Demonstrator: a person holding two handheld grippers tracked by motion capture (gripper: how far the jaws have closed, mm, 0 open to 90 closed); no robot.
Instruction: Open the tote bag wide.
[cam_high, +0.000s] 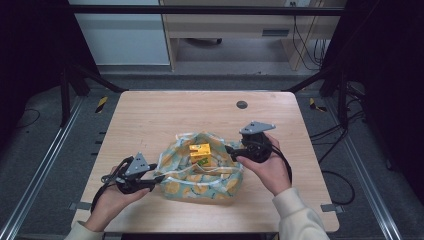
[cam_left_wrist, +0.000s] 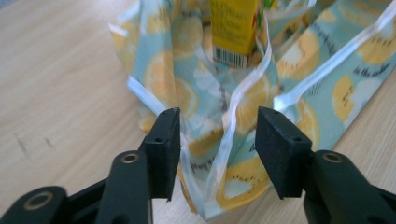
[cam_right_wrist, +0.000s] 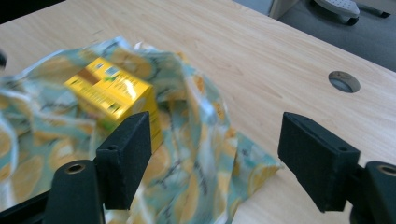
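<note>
Your left gripper (cam_left_wrist: 215, 149) stands with its jaws parted, and a fold of the lemon-print bag (cam_left_wrist: 243, 107) with its white edge strip rises in the gap between them; the jaws are not closed on it, and whether either pad touches the cloth I cannot tell. Just beyond that gripper, inside the bag, the yellow carton (cam_left_wrist: 233, 28) stands with its barcode end nearest you.

Your right gripper (cam_right_wrist: 215, 154) is spread wide and holds nothing. The bag's rumpled edge lies under and between its jaws, and the carton sits just past the left jaw, tilted, partly wrapped by the cloth.

From the high view, your left gripper (cam_high: 150, 182) is at one end of the bag (cam_high: 220, 187) and your right gripper (cam_high: 231, 149) at the other, with the carton (cam_high: 200, 153) between them on the wooden table (cam_high: 150, 115).
</note>
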